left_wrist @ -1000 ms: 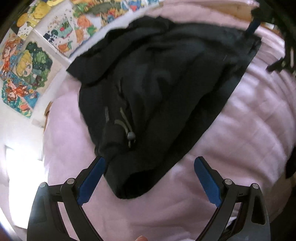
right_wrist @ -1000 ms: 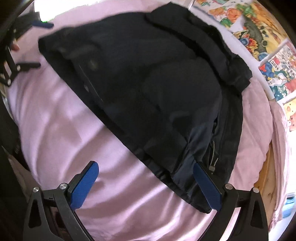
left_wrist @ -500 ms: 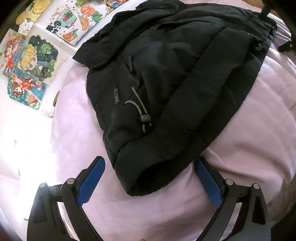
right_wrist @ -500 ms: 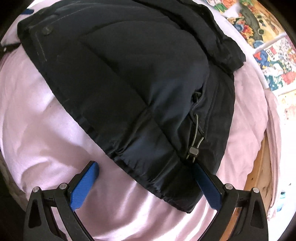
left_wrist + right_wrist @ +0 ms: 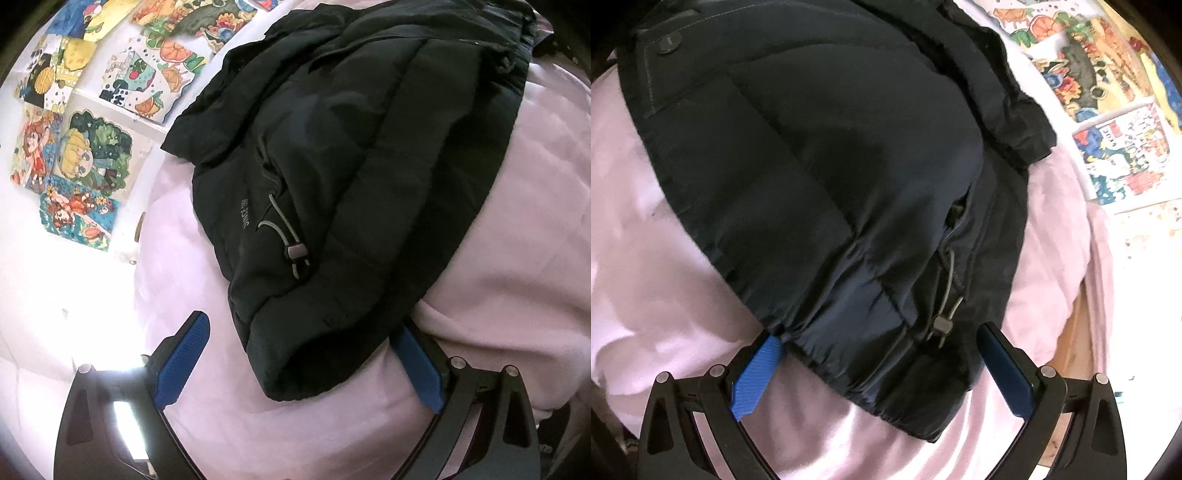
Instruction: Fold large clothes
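The jacket [image 5: 369, 166] lies part-folded on the pink bedding [image 5: 517, 258]. Our left gripper [image 5: 299, 354] and right gripper [image 5: 879, 354] both stand spread wide, straddling its hem, grasping nothing. We judge the puffy fill may spring open, or a finger snag the drawcord [image 5: 947, 291].

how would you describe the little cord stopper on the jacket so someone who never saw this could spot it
Start at the pink bedcover, where a black puffer jacket lies spread out. Go to its hem corner nearest the left gripper, beside the small grey lettering. There a grey elastic drawcord loops out and runs through a small dark cord stopper, the only hard, pale-edged piece on the otherwise plain black fabric.
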Available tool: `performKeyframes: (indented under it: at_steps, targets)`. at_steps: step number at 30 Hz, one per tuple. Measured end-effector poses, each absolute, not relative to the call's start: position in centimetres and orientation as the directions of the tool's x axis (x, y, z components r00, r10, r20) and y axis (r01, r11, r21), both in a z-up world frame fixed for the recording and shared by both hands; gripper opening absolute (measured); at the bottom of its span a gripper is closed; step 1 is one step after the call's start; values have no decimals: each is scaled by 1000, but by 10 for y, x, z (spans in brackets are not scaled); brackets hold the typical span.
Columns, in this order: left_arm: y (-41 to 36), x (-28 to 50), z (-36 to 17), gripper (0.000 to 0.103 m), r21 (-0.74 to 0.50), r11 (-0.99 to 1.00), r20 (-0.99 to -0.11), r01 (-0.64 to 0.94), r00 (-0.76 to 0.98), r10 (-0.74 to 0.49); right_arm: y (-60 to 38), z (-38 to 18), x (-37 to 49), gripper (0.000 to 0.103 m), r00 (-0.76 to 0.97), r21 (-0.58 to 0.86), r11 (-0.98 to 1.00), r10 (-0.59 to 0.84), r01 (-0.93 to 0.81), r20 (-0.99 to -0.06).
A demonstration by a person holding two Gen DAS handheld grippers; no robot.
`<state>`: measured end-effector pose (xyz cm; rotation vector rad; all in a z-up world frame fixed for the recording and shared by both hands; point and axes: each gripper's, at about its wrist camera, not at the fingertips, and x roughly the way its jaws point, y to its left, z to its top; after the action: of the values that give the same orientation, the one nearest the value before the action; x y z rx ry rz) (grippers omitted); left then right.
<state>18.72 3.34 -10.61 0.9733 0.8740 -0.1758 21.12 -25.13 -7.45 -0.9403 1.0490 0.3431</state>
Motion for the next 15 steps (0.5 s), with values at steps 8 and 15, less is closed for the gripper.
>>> performKeyframes:
  at_steps: [8, 15]
  targets:
    - [28, 187, -102, 96, 626, 613, -728, 481, 643, 239, -246, -74, 213, 96, 498, -517, 556, -201, -651, -843]
    - [27, 188, -97, 96, 624, 630, -725, 462, 644, 245, -237, -74, 203, 57, 475, -492, 524, -178, -695, -862]
